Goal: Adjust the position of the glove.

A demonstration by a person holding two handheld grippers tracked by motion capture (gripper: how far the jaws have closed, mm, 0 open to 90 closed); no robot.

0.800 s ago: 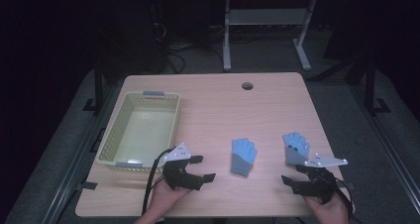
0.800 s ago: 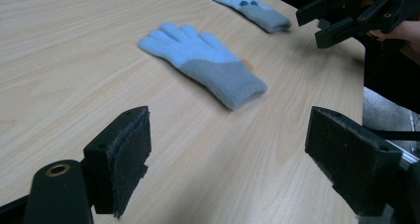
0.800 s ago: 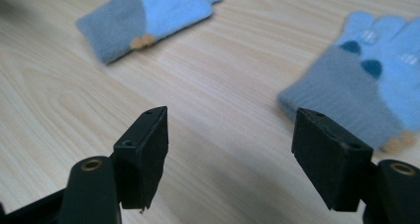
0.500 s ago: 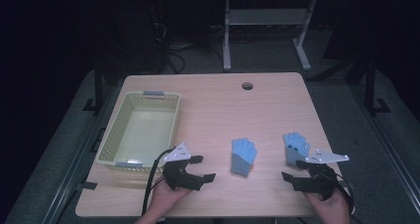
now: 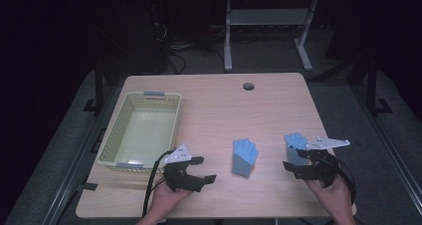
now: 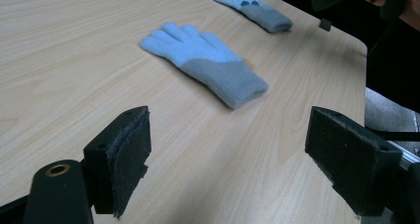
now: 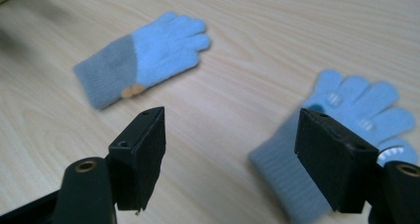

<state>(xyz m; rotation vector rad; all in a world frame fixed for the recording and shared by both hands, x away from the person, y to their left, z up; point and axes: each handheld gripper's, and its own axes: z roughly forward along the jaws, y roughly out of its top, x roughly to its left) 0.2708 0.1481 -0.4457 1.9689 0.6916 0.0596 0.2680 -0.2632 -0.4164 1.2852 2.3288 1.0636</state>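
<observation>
Two light-blue gloves with grey cuffs lie flat on the wooden table. The middle glove [image 5: 245, 157] [image 6: 203, 60] [image 7: 143, 55] lies between my grippers. The right glove [image 5: 295, 144] [image 6: 252, 8] [image 7: 346, 115] lies just ahead of my right gripper [image 5: 293, 160] [image 7: 237, 154], which is open, and its cuff is partly hidden by the right jaw. My left gripper [image 5: 206, 169] [image 6: 233, 149] is open with nothing between its jaws. It points at the middle glove from a short way off.
A pale yellow plastic basket [image 5: 174, 125] stands on the table's left side, just behind my left gripper. A round cable hole [image 5: 248, 86] sits near the far edge. Bare tabletop lies beyond the gloves. Past the table stands a metal frame on a dark floor.
My right gripper has shifted slightly forward, toward the right glove. The left gripper and both gloves have stayed where they were.
</observation>
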